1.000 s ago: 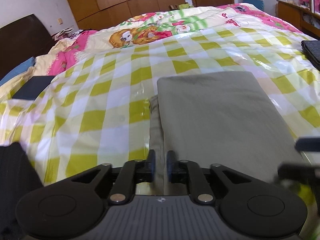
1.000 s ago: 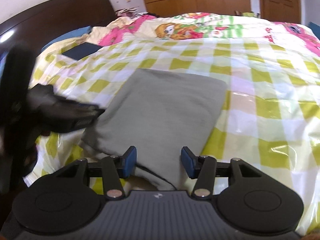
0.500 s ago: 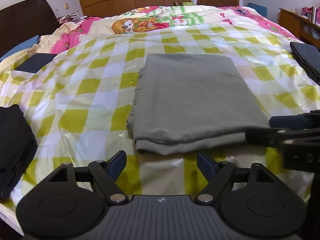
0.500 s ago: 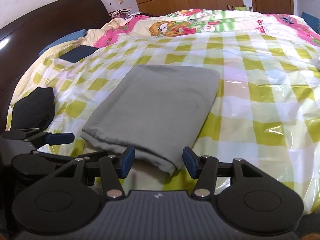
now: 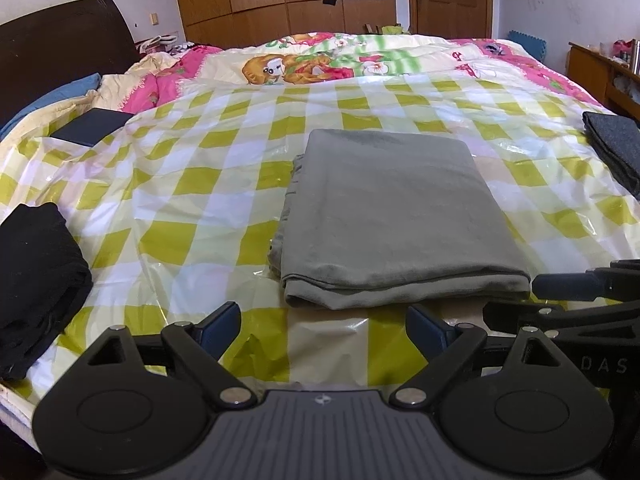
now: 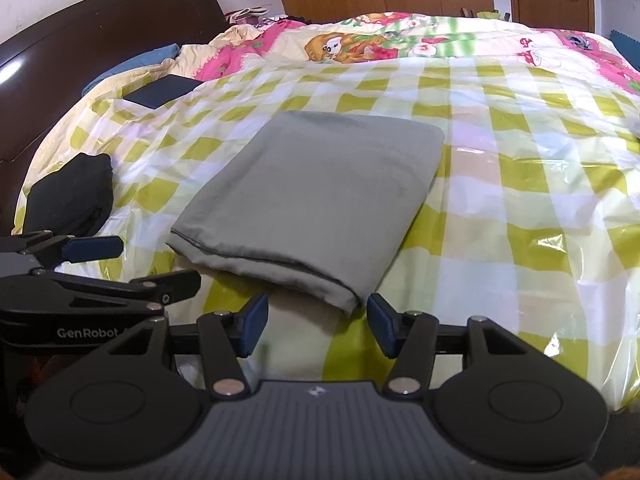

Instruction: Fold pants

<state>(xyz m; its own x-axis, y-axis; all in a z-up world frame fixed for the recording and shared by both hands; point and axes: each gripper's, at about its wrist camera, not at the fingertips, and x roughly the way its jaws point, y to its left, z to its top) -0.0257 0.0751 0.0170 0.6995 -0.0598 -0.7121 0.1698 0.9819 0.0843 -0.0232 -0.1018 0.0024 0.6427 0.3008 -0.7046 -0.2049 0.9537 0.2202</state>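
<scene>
Because the folded grey pants [image 5: 396, 216] lie soft and limp at mid-frame on the checked plastic sheet [image 5: 192, 208], I judge their thick near hem the best hold. Left gripper [image 5: 323, 326] has just been opening, now wide and empty; right gripper [image 6: 316, 328] stands partly open, empty, at the hem's corner.

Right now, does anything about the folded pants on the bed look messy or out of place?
Mostly tidy. The gray pants lie flat in a neat rectangle on the checked sheet. Only the left edge is uneven: lower layers stick out past the top fold. Neither claw touches them.
</scene>
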